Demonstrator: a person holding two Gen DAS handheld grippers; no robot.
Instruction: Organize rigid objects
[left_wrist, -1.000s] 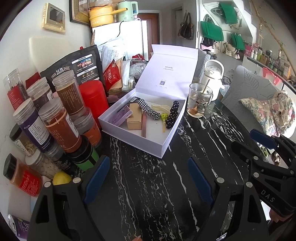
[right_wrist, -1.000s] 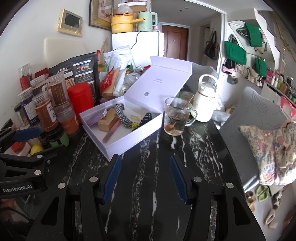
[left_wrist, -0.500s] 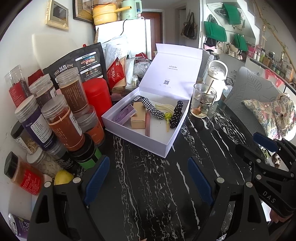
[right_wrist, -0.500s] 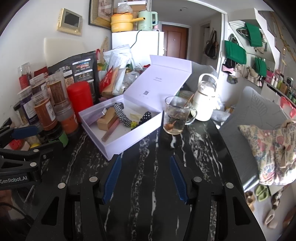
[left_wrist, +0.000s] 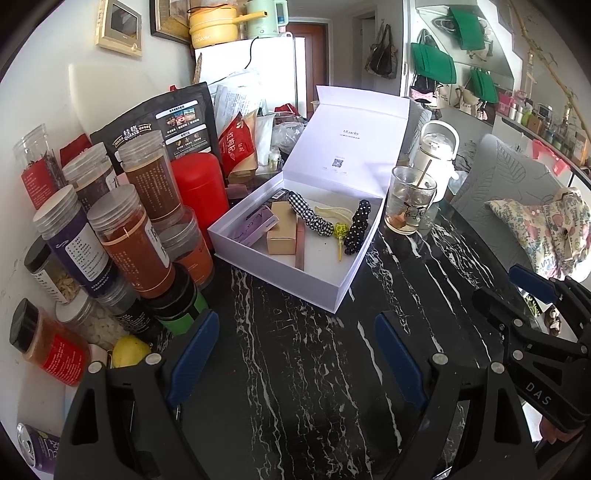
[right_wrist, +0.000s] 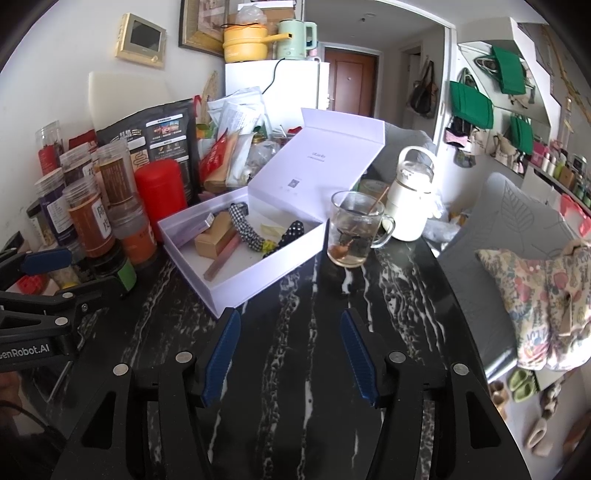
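Left gripper (left_wrist: 295, 350): jaws stand wide apart, nothing between the blue ribbed pads, only bare black marble-patterned table (left_wrist: 314, 387) beneath. Right gripper (right_wrist: 290, 354): jaws narrower but opening, likewise empty, over the same tabletop.

Landmark: white box (left_wrist: 280, 280), lid hinged up at the back, near corner pointing toward both grippers. All places below are relative to it.

Inside the box:
- tan carton (left_wrist: 282, 230), left of centre; stiff card, flat faces, probably light. Judged the easiest grip: pinch across its two long sides.
- pinkish slim bar (left_wrist: 300, 245), touching the carton's right side; rigid, narrow, smooth. Take it across its width near the middle; it may slide against the box floor.
- lilac flat pack (left_wrist: 255, 225), against the left wall; thin, likely needs an edge lifted first.
- checked fabric band (left_wrist: 308, 214) and dotted fabric band (left_wrist: 356, 227), toward the back and right; soft, would deform under the pads.
- pale clip (left_wrist: 332, 212) between them; thin plastic, possibly brittle.

Outside:
- glass cup (left_wrist: 408, 205) with a stick in it, just beside the right wall; fragile, slippery, some liquid inside.
- jars (left_wrist: 129, 236) stacked beside the left wall; smooth clear cylinders with ridged lids, crowded, liable to topple.
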